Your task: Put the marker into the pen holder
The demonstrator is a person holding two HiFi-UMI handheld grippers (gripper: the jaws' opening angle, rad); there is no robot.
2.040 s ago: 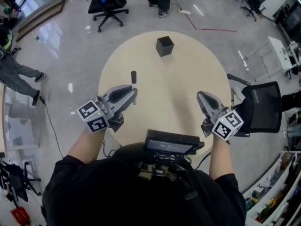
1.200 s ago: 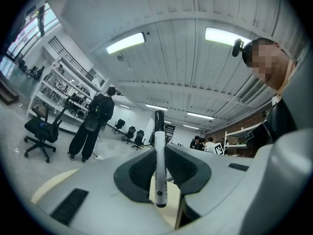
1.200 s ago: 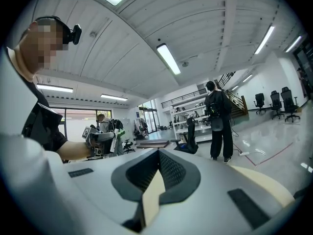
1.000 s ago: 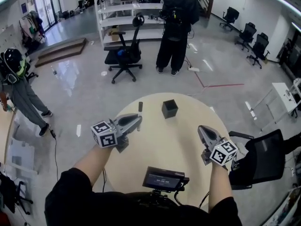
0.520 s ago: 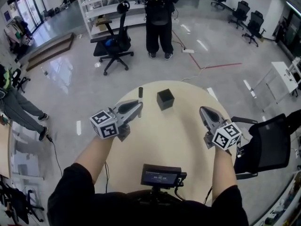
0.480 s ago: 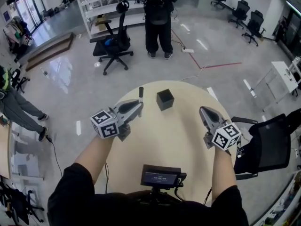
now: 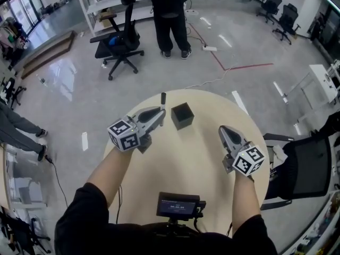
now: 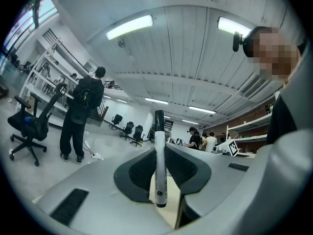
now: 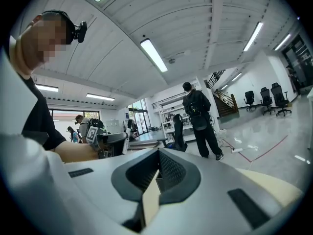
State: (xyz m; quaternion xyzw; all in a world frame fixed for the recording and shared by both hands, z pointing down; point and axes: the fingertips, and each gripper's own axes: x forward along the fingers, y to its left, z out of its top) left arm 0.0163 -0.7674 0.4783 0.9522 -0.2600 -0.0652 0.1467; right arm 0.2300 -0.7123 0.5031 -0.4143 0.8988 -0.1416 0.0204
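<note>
A black cube-shaped pen holder (image 7: 182,116) stands on the far part of the round beige table (image 7: 196,163). My left gripper (image 7: 161,112) is just left of it, shut on a marker (image 7: 163,99) that stands upright between the jaws. In the left gripper view the marker (image 8: 159,165) has a white body and a black cap, clamped by my left gripper (image 8: 160,177). My right gripper (image 7: 222,130) hovers over the table's right side, jaws together with nothing between them. In the right gripper view the right gripper (image 9: 157,155) points level over the table.
A small screen device (image 7: 178,205) sits at the table's near edge. A black office chair (image 7: 300,169) stands close on the right. Beyond the table a person (image 7: 169,15) stands by another chair (image 7: 119,41), and a cable (image 7: 212,78) lies on the floor.
The left gripper with the marker has moved closer to the pen holder. Both grippers have come lower over the table, and the head view has tilted further down.
</note>
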